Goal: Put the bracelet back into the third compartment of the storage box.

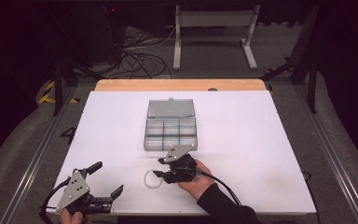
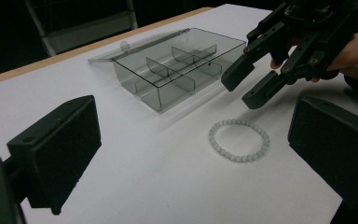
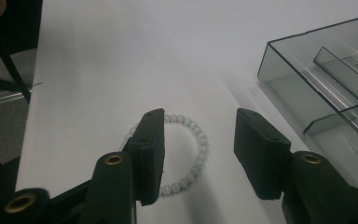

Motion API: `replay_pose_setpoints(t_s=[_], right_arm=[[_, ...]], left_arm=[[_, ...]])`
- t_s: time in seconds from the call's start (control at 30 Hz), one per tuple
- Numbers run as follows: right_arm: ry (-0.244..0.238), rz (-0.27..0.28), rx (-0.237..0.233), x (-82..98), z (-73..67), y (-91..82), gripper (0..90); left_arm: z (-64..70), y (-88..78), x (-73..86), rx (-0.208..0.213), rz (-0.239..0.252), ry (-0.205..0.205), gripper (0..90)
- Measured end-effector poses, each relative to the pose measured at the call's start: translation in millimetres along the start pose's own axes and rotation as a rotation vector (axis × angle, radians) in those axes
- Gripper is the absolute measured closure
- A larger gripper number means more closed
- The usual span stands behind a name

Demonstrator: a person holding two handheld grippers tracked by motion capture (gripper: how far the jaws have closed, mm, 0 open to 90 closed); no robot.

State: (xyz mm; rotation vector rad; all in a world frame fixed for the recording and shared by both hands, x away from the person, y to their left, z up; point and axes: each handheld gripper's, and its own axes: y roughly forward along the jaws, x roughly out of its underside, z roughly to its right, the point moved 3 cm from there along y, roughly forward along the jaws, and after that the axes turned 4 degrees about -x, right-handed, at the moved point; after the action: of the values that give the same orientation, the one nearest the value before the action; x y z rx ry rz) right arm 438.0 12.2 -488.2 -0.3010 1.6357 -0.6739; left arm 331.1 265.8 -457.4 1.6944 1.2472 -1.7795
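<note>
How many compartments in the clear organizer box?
6, in a three-by-two grid inside the clear organizer box: three along the hinged-lid side, three along the side nearer the bead bracelet. The clear dividers are faint, so finer subdivisions may be hidden.

bracelet [image 1: 152, 179] before compartment box [image 1: 170, 134], on table [image 1: 261, 154]

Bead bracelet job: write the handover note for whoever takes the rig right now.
Right tool: open, held just above the bead bracelet, nothing gripped; in the right gripper view its jaws straddle one side of the ring.
Left tool: open, empty, held over the near left of the white table.
Clear compartment box: lid open, compartments look empty, just beyond the bracelet.
Done: approach to the bracelet.
Left: grip the bracelet and lift it; probably place it in the box.
</note>
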Motion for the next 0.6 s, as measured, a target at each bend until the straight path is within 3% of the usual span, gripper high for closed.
replay_pose_setpoints(t_s=[0.17,0.6], right_arm=[[-0.001,-0.015,0.001,1.5,1.5,8.2,56.5],[0.037,-0.041,-0.008,4.9,5.9,21.5,71.9]], left_arm=[[0.2,0.4,0.2,0.002,0.002,-0.005,2.9],[-0.7,0.8,0.5,0.004,0.003,-0.016,2.9]])
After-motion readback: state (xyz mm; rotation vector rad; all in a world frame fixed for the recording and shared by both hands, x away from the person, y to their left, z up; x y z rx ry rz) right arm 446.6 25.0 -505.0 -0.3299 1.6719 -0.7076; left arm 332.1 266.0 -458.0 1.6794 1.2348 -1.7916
